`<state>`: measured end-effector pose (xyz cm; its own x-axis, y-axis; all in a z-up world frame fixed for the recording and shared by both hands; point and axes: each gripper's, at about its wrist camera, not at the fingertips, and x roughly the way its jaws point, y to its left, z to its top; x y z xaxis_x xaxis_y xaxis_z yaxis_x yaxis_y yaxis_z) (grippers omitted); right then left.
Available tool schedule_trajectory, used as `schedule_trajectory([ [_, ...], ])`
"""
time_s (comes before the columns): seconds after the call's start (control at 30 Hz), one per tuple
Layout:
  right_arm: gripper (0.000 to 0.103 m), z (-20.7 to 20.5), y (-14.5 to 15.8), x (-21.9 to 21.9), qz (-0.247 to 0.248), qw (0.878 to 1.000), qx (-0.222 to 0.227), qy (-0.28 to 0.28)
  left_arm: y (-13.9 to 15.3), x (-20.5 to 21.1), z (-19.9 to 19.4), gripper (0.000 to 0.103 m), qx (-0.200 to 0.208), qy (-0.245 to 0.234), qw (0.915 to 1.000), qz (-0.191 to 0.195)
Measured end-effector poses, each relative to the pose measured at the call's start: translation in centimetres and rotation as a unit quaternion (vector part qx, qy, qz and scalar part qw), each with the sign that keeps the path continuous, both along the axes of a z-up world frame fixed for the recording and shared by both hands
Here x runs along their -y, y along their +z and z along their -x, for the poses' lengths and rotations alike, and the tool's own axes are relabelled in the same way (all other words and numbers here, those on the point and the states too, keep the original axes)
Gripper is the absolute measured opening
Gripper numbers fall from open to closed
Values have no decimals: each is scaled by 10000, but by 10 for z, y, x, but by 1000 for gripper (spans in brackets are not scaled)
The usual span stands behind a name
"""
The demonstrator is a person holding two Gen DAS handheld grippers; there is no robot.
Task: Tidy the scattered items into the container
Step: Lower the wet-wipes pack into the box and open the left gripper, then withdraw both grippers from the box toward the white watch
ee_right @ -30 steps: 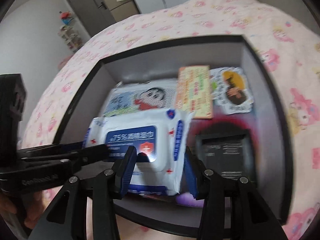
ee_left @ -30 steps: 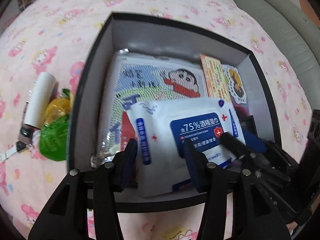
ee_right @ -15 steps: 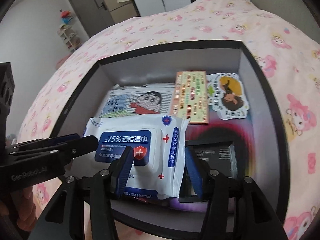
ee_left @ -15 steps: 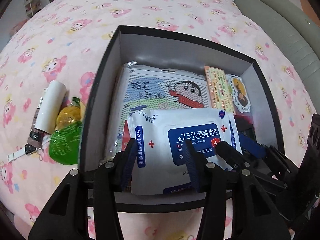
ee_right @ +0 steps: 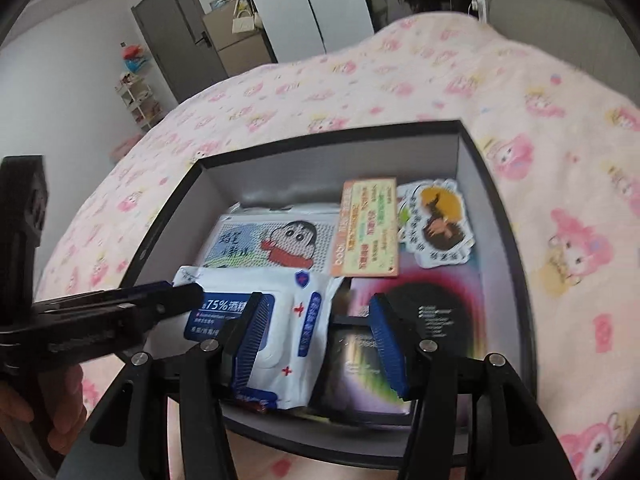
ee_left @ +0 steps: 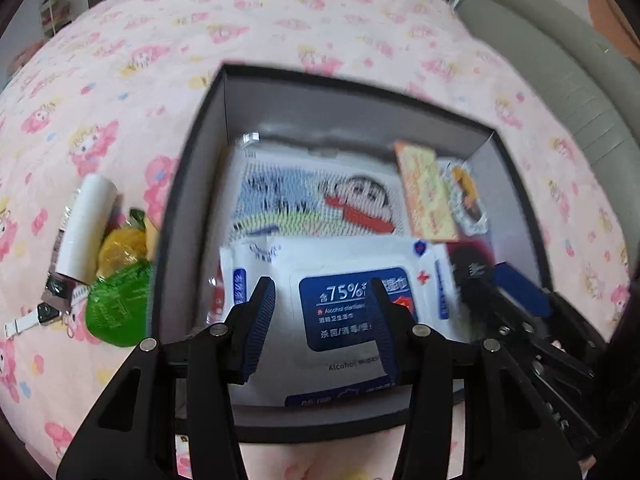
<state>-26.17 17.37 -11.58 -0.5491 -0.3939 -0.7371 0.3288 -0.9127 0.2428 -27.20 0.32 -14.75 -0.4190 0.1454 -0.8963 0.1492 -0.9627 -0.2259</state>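
A dark open box (ee_left: pixel 192 168) (ee_right: pixel 500 216) sits on the pink bed cover. In it lie a white and blue wipes pack (ee_left: pixel 344 280) (ee_right: pixel 296 312), a cartoon bag (ee_left: pixel 312 200), an orange card (ee_right: pixel 368 228), a sticker (ee_right: pixel 436 220) and a dark packet (ee_right: pixel 424 320). My left gripper (ee_left: pixel 320 320) is open and empty above the box's near edge. My right gripper (ee_right: pixel 320 336) is open and empty above the near part of the box. Left of the box lie a white tube (ee_left: pixel 86 226), a yellow pouch (ee_left: pixel 122 242), a green pouch (ee_left: pixel 116 308) and a small white strap (ee_left: pixel 28 320).
A grey sofa (ee_left: pixel 560 80) runs along the bed's right side. A door and cabinets (ee_right: pixel 240 32) stand beyond the far end of the bed. The pink cover (ee_left: pixel 200 40) spreads around the box.
Both grippers have pulled up and back from the box, so more of the bed shows. The wipes pack stays lying in the box. Both stay open.
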Motion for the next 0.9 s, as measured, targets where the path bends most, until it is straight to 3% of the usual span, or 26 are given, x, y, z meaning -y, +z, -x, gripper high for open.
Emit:
schedule_trajectory([
  [0.07, 50, 1, -4, 2, -124, 9999, 77, 85, -7, -1, 3, 47, 231, 69, 9997, 6],
  [0.23, 50, -6, -17, 7, 66, 9979, 501, 406, -2, 1, -1, 47, 260, 70, 9995, -162],
  [0.57, 50, -46, 22, -9, 349, 9993, 94, 6, 64, -12, -69, 47, -953, -337, 9949, -44],
  [0.8, 50, -83, 53, -10, 537, 9982, -252, -79, 103, -15, -112, 47, -1495, -391, 9880, 59],
  [0.9, 50, -99, 68, -9, 609, 9974, -369, -112, 113, -11, -128, 47, -1650, -506, 9849, -100],
])
